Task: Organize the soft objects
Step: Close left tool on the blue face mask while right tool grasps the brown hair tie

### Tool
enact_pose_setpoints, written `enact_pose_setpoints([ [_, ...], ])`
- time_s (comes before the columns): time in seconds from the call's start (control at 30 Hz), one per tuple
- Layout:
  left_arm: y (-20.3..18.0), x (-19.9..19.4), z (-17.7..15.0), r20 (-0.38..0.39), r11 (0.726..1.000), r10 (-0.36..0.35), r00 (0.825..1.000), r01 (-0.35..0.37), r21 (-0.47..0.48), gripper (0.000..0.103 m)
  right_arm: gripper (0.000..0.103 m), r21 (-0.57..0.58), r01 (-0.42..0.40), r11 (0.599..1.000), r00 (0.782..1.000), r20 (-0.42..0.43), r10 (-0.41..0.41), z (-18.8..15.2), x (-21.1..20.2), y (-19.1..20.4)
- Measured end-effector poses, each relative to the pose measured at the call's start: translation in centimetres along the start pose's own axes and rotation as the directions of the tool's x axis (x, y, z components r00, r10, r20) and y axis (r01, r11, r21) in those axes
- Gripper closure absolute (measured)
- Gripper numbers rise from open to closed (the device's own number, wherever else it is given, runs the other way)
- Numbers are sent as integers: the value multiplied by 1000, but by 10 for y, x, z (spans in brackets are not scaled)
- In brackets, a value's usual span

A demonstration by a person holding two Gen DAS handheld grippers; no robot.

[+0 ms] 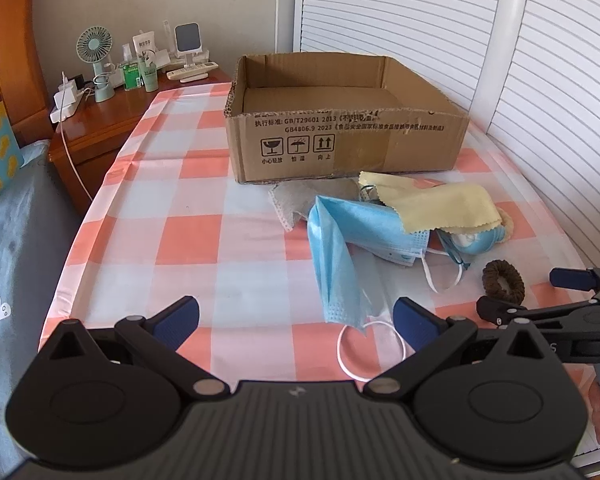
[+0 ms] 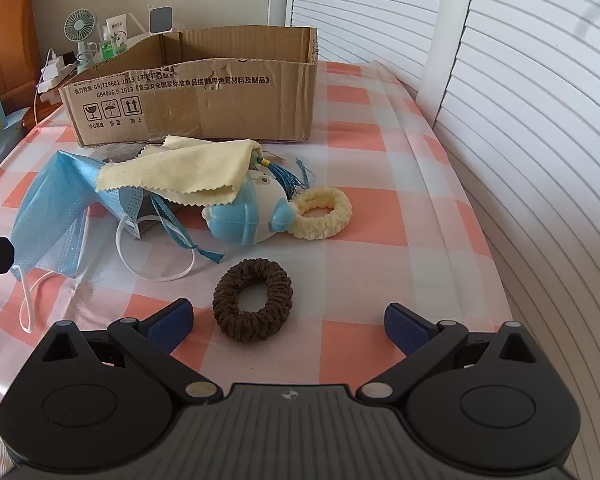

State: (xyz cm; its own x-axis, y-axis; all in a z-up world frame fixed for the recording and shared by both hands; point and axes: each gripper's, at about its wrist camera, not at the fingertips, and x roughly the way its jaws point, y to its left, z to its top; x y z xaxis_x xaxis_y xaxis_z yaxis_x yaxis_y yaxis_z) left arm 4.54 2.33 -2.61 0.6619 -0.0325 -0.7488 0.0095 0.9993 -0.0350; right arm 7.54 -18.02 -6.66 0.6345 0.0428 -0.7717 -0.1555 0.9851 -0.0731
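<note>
The left tongs (image 1: 296,320) hang low over the near edge of the desk (image 1: 188,240), spread wide and holding nothing. Just ahead of the blue pad of their right-hand finger (image 1: 414,322) lies the white ear loop of a blue face mask (image 1: 336,264), whose crumpled body trails away from it toward the far side.

The right tongs (image 2: 288,322) are spread just as wide and are also empty. The brown scrunchie (image 2: 254,298) lies flat on the checked cloth, in front of the gap between the pads and nearer the left one; no pad touches it.

Beyond the scrunchie sits the rest of the heap. A blue and white toy (image 2: 246,216) lies on its side, with a cream scrunchie (image 2: 320,216) touching its right end and blue tassel cords spilling from it. A pale yellow cloth (image 2: 180,172) is draped over the toy's top and over a second blue mask (image 2: 128,204). A grey cloth (image 1: 296,200) pokes out from under the pile on the left, close to the box.

The cardboard box (image 1: 340,136) stands open behind the heap, and nothing shows inside it from here. Further off to the left, a wooden nightstand (image 1: 96,132) carries a small green fan (image 1: 94,60) and some bottles. White louvred doors (image 2: 520,120) run along the right side.
</note>
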Motion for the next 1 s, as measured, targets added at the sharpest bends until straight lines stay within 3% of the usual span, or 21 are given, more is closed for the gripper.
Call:
enact_pose_setpoints([
  [0.3,-1,8,17,8,1000,-6,1000,5,14,1,0,8,-25,1000,999,24,25,-2,3,-11],
  [0.47,-4,16,41,43,998,27,999,-29,52,1,0,16,-19,1000,999,34,19,-3,2,-10],
  [0.67,-5,43,75,69,998,56,996,-58,28,1,0,19,-16,1000,999,36,15,-3,3,-10],
  [0.8,-9,65,81,31,998,54,998,-54,17,1,0,19,-17,1000,999,35,16,-3,3,-10],
  [1.0,-9,71,64,-28,999,41,999,-40,35,1,0,20,-15,1000,999,38,14,-3,3,-10],
])
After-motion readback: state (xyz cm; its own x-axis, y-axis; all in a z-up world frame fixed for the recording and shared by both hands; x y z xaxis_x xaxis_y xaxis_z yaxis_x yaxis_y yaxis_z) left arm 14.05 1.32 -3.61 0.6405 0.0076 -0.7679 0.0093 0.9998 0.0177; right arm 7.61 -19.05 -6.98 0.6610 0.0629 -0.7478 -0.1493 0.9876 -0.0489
